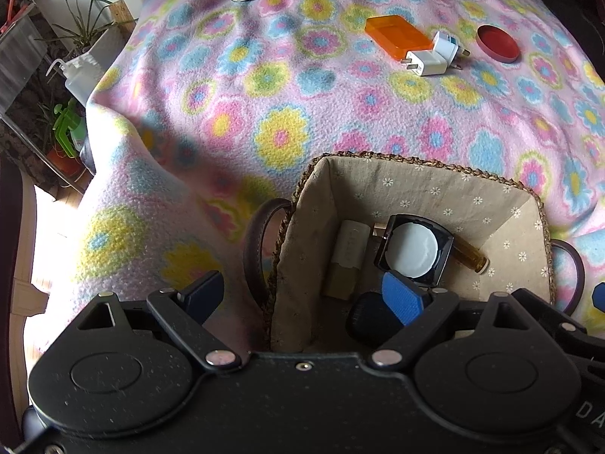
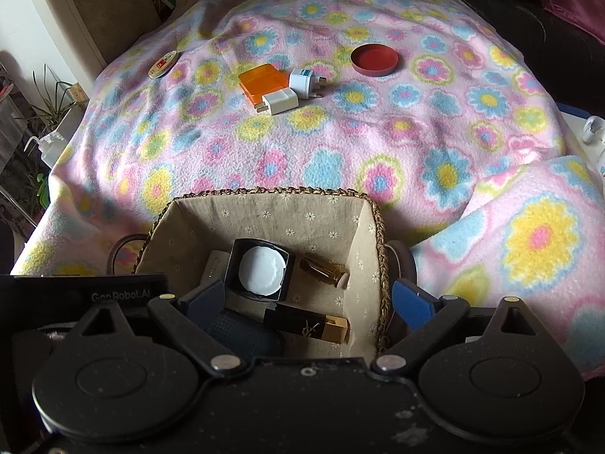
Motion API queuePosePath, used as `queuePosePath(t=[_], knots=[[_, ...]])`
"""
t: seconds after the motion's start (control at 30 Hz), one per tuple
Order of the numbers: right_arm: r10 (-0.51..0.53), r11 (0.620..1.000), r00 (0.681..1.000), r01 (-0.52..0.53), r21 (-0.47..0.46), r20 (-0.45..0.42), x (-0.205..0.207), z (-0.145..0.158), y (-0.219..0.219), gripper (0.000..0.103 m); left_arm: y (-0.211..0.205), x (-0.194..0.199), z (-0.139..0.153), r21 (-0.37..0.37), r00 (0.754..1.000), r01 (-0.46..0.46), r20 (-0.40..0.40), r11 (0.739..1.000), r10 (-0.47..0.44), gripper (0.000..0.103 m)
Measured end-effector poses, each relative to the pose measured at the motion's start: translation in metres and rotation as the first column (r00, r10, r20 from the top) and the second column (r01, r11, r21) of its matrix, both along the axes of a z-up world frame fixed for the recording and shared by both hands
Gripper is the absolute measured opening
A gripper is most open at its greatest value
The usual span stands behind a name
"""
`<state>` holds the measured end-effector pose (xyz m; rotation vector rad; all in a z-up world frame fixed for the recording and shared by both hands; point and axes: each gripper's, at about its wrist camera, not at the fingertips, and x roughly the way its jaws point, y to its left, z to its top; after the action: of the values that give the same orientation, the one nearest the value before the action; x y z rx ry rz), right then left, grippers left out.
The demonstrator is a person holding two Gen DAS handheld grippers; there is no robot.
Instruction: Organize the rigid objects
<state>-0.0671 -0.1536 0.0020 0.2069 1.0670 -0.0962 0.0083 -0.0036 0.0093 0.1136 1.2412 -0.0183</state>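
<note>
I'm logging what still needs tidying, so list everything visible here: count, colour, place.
Woven lined basket: 1, tan, near blanket edge.
Square black compact with white disc: 1, in basket.
Amber glass vial: 1, in basket.
Black-and-gold lipstick tube: 1, in basket.
Cream box: 1, in basket.
Dark pouch: 1, in basket.
Orange translucent box: 1, on blanket.
White plug adapters: 2, touching the orange box.
Red round lid: 1, on blanket.
Round printed tin: 1, far left.
Floral fleece blanket: 1, pink.
Left gripper: open.
Right gripper: open.
</note>
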Motion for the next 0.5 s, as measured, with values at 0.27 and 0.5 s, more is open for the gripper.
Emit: queuePosePath(t=[0.27, 0.5], knots=[[0.000, 1.000, 1.000, 0.000, -0.011, 0.011, -0.0002, 0.0003, 0.0018, 0.096, -0.0004, -0.0034, -0.0012, 0.011, 1.000, 0.007, 0.024, 1.000, -0.008, 0.088], [0.007, 1.000, 1.000, -0.006, -0.027, 0.030, -0.0009, 0.0021, 0.0045, 0.096, 0.0029, -0.0034, -0.0006, -0.005, 1.000, -0.003, 0.029, 1.000, 0.003, 0.088]])
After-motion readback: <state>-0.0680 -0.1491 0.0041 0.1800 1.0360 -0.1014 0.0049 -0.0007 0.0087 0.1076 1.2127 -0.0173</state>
